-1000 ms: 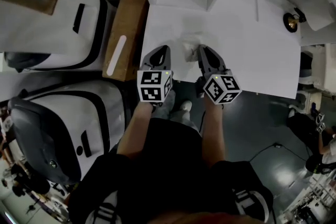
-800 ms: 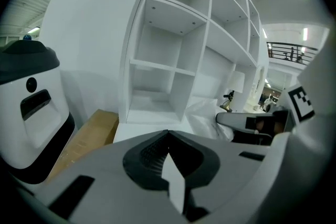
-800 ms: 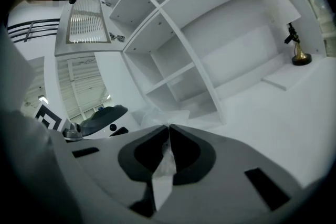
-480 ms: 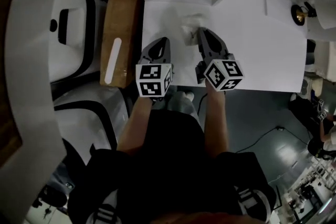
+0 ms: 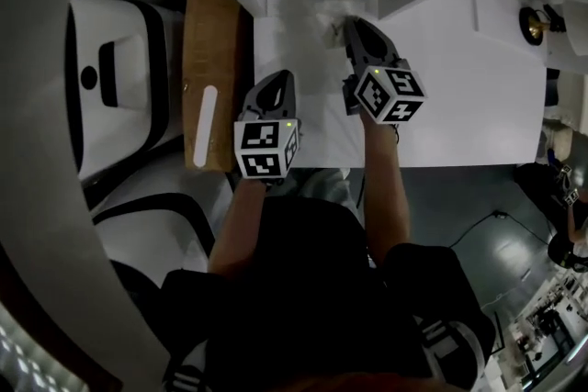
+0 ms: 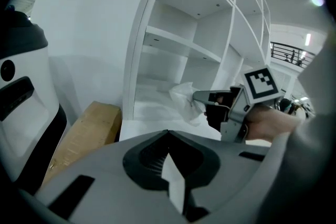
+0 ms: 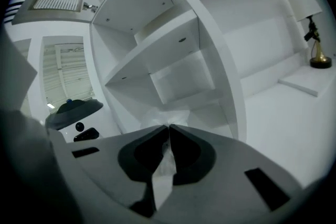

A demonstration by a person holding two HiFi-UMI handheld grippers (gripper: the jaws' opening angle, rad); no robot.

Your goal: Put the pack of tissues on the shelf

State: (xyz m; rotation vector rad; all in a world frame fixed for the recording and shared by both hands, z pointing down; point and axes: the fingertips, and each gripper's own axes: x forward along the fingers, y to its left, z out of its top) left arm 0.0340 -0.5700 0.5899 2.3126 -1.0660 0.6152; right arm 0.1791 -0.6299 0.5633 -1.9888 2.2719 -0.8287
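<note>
A: At the mouth of the white shelf unit [image 7: 173,29], why do we hold the pack of tissues [image 5: 331,14] by so little of it?

B: We judge it's for reach. Our right gripper [image 5: 349,21] is clamped on a thin edge of the soft wrapper, so most of the pack hangs out past the jaw tips and can go into the compartment first.

A: And where does the pack sit relative to that gripper?

B: Straight ahead of the tips. From the right gripper view a strip of wrapper runs down between the closed jaws, and the crumpled bulk bulges just beyond them. It is in front of the lowest compartment and not yet set down, as far as we can tell.

A: What about our left gripper [image 5: 280,80]?

B: Its jaws are closed with nothing between them. It hangs back over the white tabletop [image 5: 459,78], beside the brown box [image 6: 86,131], well clear of the pack. We think it simply stays out of the way.
</note>
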